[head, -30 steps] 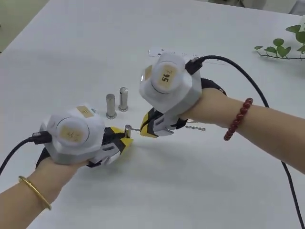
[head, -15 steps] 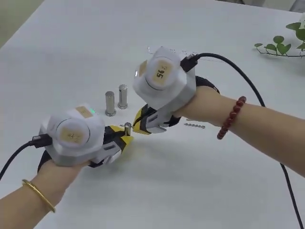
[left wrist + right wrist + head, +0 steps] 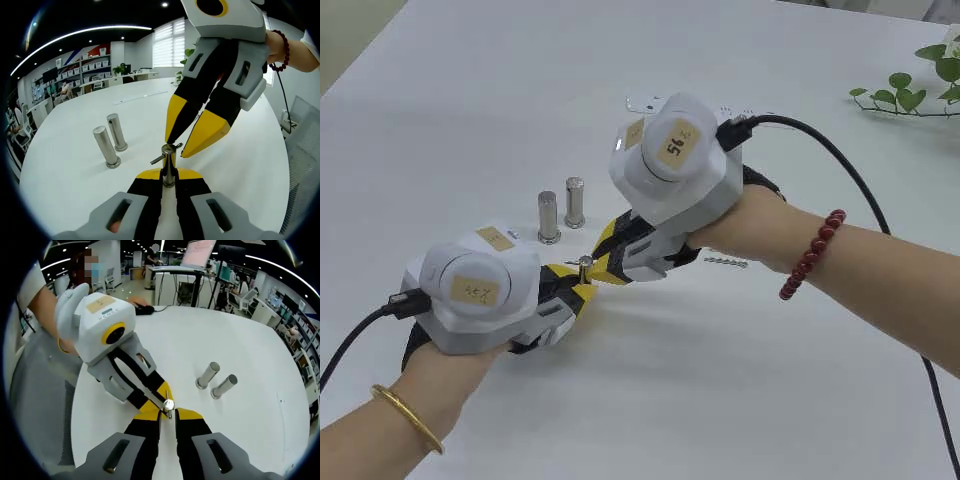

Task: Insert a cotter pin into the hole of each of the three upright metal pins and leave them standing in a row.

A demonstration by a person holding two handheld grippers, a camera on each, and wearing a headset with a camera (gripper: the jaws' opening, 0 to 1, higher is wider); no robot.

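My left gripper [image 3: 169,181] is shut on an upright metal pin [image 3: 169,167] standing on the white table; the same pin [image 3: 586,266] shows in the head view. A thin cotter pin [image 3: 162,156] lies through the hole near its top. My right gripper [image 3: 176,148] comes down from above. Its yellow tips stand a little apart on either side of the cotter pin's looped end, so it is open. In the right gripper view, my right gripper [image 3: 168,416] has the pin top [image 3: 169,404] just beyond its tips. Two more metal pins [image 3: 548,217] [image 3: 574,201] stand upright side by side behind.
A spare cotter pin [image 3: 725,263] lies on the table under the right wrist. A clear packet [image 3: 645,102] sits farther back, and a green plant sprig [image 3: 910,92] at the far right. A black cable [image 3: 840,165] trails from the right gripper.
The right gripper pushed the cotter pin into the held pin's hole, then tilted upward, and its jaws have parted. The left gripper kept holding the pin in place.
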